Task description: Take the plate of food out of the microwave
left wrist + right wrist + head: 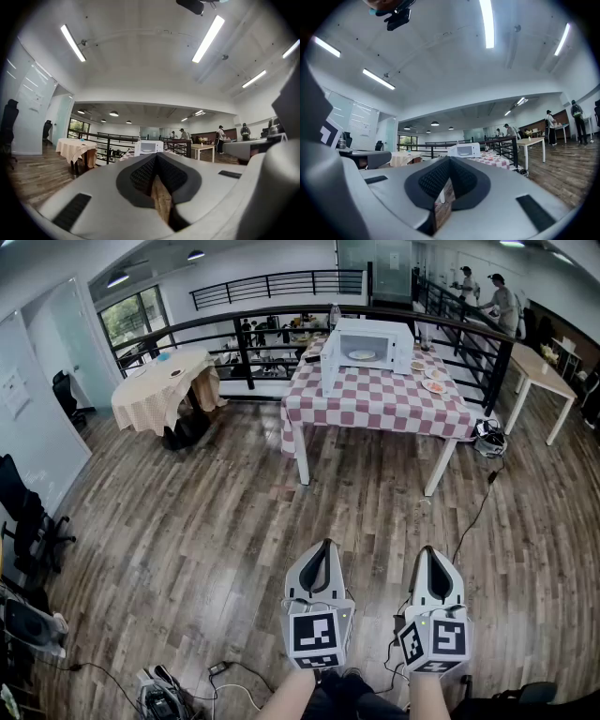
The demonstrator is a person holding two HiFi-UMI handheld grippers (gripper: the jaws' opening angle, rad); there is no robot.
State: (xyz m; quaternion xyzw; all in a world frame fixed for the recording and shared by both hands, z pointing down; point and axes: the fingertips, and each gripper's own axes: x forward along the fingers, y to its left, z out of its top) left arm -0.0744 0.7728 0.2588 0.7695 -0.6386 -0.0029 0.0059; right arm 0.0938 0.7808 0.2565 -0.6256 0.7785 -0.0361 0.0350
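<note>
A white microwave (367, 345) stands with its door open on a red-and-white checked table (375, 399) far ahead across the room. A plate of food (362, 355) lies inside it. The same microwave (148, 147) shows small in the left gripper view, and again as the microwave (463, 150) in the right gripper view. My left gripper (324, 552) and right gripper (431, 559) are held side by side low over the wooden floor, far from the table. Both are shut with nothing in them and point level at the table.
A round table with a beige cloth (164, 385) stands at the left. A black railing (262, 329) runs behind both tables. Other plates (431, 382) lie right of the microwave. A white table (542, 376) and two people (487, 292) are at the right. Cables (225, 681) lie by my feet.
</note>
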